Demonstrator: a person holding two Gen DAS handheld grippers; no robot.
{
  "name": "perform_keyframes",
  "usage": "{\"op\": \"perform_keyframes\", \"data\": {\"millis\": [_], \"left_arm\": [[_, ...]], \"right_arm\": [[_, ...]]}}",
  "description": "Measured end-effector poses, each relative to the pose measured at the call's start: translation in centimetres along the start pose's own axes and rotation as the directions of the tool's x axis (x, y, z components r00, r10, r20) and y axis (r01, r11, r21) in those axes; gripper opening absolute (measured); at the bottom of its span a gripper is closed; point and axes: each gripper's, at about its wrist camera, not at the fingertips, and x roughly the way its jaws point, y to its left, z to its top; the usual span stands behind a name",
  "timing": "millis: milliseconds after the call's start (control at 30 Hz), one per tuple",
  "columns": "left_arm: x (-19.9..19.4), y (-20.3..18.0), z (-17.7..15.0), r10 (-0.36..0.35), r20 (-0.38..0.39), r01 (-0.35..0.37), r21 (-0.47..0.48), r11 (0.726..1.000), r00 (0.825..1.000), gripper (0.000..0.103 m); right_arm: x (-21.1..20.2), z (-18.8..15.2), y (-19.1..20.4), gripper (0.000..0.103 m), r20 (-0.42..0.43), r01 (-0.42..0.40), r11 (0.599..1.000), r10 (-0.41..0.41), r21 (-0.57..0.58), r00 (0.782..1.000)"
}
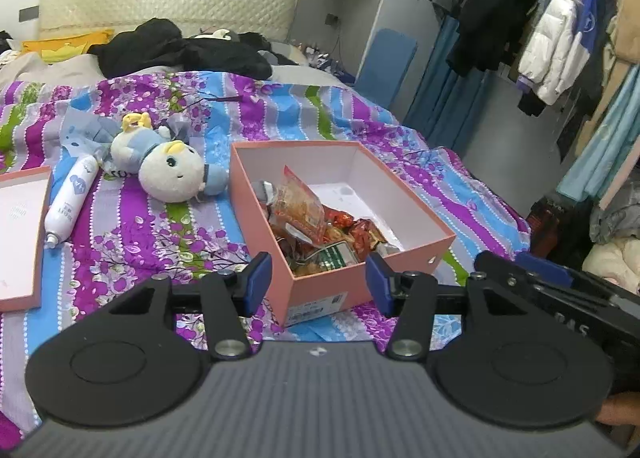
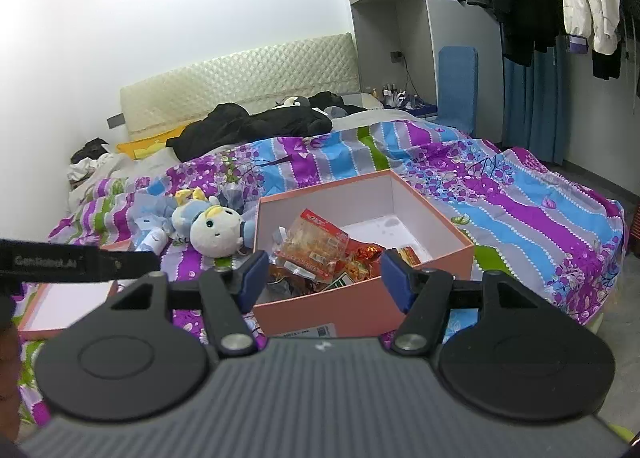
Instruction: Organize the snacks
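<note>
A pink cardboard box (image 1: 360, 274) stands open on the bed, and it also shows in the right wrist view (image 2: 320, 310). Several snack packets (image 1: 312, 218) lie piled in its near left part, among them a clear orange-red bag (image 2: 316, 246). My left gripper (image 1: 318, 282) is open and empty, held above the box's near corner. My right gripper (image 2: 324, 278) is open and empty, held above the box's near wall. The right gripper's body shows at the right of the left wrist view.
The box lid (image 1: 16, 238) lies at the left, beside a white spray can (image 1: 70, 202) and a plush doll (image 1: 168, 166). The flowered bedspread (image 1: 140, 242) covers the bed. Black clothes (image 1: 180, 46) lie near the headboard. Hanging clothes (image 1: 560, 38) fill the right.
</note>
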Motion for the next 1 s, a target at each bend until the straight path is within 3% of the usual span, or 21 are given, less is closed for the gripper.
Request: {"op": "perform_keyframes", "data": {"millis": [1000], "left_arm": [[-0.2,1.3,-1.3,0.031,0.001,-0.031,-0.018,0.999,1.000,0.066]], "right_arm": [[0.7,-1.5,1.3,0.064,-0.031,-0.024,1.000,0.023,-0.008,0.999]]}}
